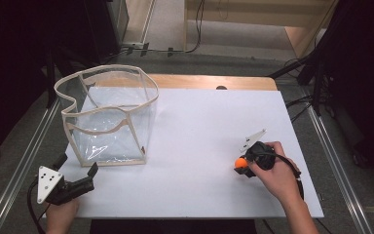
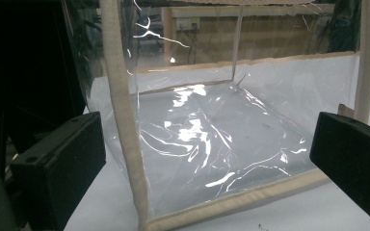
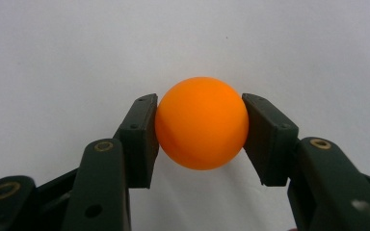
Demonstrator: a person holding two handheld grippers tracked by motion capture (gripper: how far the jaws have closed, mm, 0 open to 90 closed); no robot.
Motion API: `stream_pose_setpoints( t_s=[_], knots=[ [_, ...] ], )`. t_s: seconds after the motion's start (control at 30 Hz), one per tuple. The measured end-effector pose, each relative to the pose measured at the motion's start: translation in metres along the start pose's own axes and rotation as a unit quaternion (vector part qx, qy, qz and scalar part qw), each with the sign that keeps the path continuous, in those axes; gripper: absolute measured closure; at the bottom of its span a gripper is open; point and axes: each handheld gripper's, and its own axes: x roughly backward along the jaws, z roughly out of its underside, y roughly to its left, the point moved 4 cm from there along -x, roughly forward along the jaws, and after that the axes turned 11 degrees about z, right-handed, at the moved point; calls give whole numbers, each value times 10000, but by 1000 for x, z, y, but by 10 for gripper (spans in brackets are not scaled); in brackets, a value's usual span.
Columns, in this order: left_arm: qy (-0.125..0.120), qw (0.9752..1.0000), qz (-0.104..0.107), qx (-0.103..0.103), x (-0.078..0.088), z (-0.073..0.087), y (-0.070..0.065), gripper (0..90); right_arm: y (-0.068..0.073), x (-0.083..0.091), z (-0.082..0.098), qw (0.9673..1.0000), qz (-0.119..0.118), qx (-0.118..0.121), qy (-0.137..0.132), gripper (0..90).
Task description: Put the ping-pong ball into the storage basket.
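On the right, near side of the white table, the right gripper has its two jaws squeezed tight on a little orange ball. So the grabbing part looks done. The ball is low, close to the table, and well apart from the clear plastic bag that stands open on the far left. It looks like the ball goes into that bag next, so carrying and dropping are left. The left gripper waits just beside the bag with jaws wide apart, holding nothing.
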Motion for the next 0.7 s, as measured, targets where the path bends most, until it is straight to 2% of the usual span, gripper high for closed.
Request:
stream_pose_setpoints(
  t_s=[0.7],
  knots=[
    [-11,10000,11,0,0,0,0,0,1,1,-24,9998,-144,110,46,480]
  ],
)
